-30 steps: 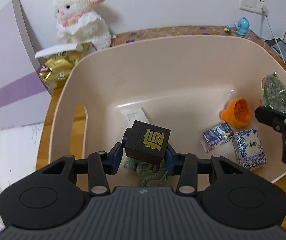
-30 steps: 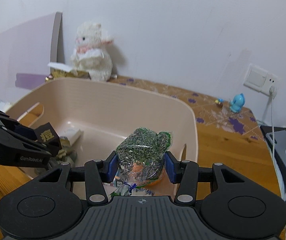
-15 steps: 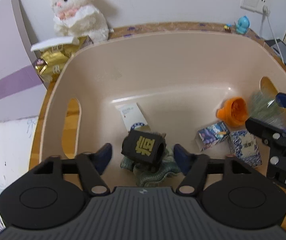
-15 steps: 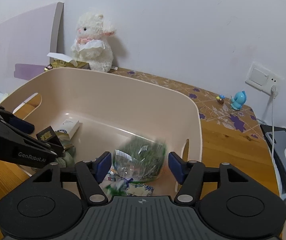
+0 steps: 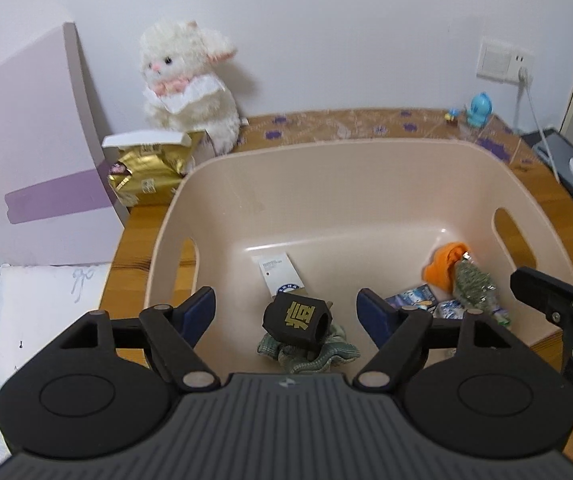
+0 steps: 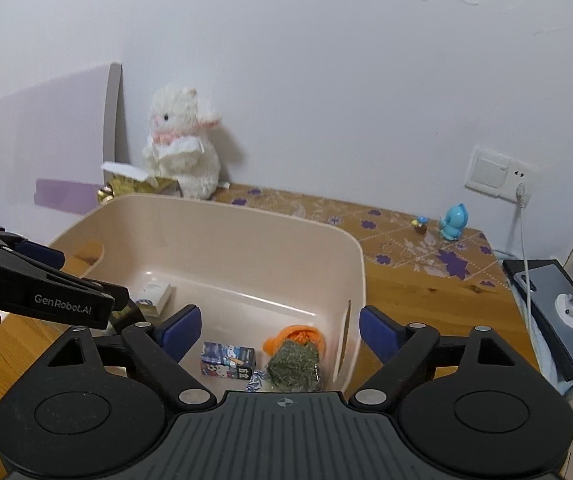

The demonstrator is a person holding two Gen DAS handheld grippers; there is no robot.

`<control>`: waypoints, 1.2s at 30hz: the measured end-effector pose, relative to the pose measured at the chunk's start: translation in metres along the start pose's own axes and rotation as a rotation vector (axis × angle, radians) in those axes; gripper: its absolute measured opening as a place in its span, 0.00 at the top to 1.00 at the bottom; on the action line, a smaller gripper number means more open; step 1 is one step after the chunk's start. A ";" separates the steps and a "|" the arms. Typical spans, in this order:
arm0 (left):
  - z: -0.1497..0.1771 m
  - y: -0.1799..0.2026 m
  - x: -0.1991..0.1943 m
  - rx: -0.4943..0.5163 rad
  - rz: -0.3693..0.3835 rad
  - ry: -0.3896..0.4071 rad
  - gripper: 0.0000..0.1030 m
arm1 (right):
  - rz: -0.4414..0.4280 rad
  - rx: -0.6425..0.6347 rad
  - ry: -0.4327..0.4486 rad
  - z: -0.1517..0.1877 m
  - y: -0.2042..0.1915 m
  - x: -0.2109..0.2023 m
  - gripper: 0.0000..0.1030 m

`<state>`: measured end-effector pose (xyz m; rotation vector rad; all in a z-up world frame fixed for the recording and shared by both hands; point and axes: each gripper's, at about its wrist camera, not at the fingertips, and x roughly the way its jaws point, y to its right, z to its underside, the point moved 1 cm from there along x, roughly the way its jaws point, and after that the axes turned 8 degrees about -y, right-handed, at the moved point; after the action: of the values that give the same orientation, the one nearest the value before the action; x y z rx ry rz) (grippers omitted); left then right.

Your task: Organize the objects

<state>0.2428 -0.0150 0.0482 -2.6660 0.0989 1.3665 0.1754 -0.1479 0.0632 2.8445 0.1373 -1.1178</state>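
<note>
A beige plastic basket (image 5: 366,168) (image 6: 222,224) stands on the wooden table. Inside it, a black cube with a gold character (image 5: 296,320) rests on a green cloth (image 5: 326,354). My left gripper (image 5: 286,312) hangs open above the cube, touching nothing. A bag of green dried herbs (image 5: 474,284) (image 6: 294,366) lies at the basket's right end against an orange object (image 5: 444,264) (image 6: 294,336). My right gripper (image 6: 276,330) is open above the bag. A blue carton (image 6: 228,360), a white box (image 5: 280,274) (image 6: 154,292) and a small blue-white packet (image 5: 448,308) also lie inside.
A white plush rabbit (image 5: 188,84) (image 6: 180,152) and a gold bag (image 5: 148,174) stand behind the basket by the wall. A lilac board (image 5: 30,156) leans at the left. A blue figurine (image 6: 452,222) sits near the wall socket (image 6: 494,172). A grey device (image 6: 554,308) lies at the right.
Both grippers opened and rose. The black cube dropped from the left one onto the green cloth. The herb bag dropped from the right one beside the orange object.
</note>
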 end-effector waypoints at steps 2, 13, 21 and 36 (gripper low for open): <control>0.004 0.000 -0.011 -0.006 0.003 0.027 0.23 | 0.003 0.005 0.015 0.002 -0.002 -0.009 0.14; 0.039 0.002 -0.060 -0.021 0.020 0.117 0.23 | -0.014 0.030 0.079 0.021 0.000 -0.060 0.09; 0.071 -0.003 -0.090 -0.055 0.035 0.180 0.22 | -0.028 0.048 0.104 0.039 0.002 -0.088 0.09; 0.130 0.002 -0.127 -0.053 -0.005 0.222 0.22 | -0.062 0.108 0.105 0.080 0.010 -0.124 0.08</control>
<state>0.0635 0.0024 0.0764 -2.8511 0.0810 1.0810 0.0322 -0.1734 0.0898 3.0155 0.1786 -1.0167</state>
